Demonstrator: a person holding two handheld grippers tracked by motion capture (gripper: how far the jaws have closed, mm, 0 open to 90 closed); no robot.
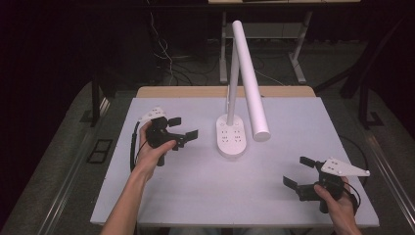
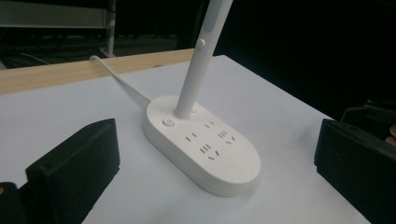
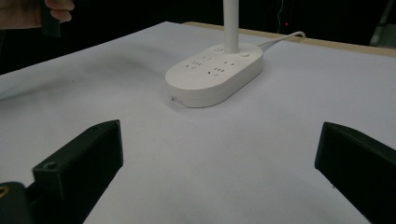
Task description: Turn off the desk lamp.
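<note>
A white desk lamp stands mid-table on an oval base (image 1: 231, 136) with several sockets on top; its stem (image 1: 233, 81) rises upright and its long tube head (image 1: 251, 83) slopes down to the right. My left gripper (image 1: 183, 127) is held open just left of the base, jaws pointing at it and empty. My right gripper (image 1: 298, 171) is open and empty near the front right corner, aimed left toward the lamp. The left gripper view has the base (image 2: 201, 143) close ahead with a round button (image 2: 168, 122) on it. In the right gripper view the base (image 3: 215, 72) lies farther off.
A white cable (image 2: 122, 81) runs from the lamp base to the table's far edge, where a wooden strip (image 1: 195, 91) shows. Bare white tabletop (image 1: 215, 186) spreads between the grippers. Beyond the table are dark floor, cables and another table's legs (image 1: 296, 61).
</note>
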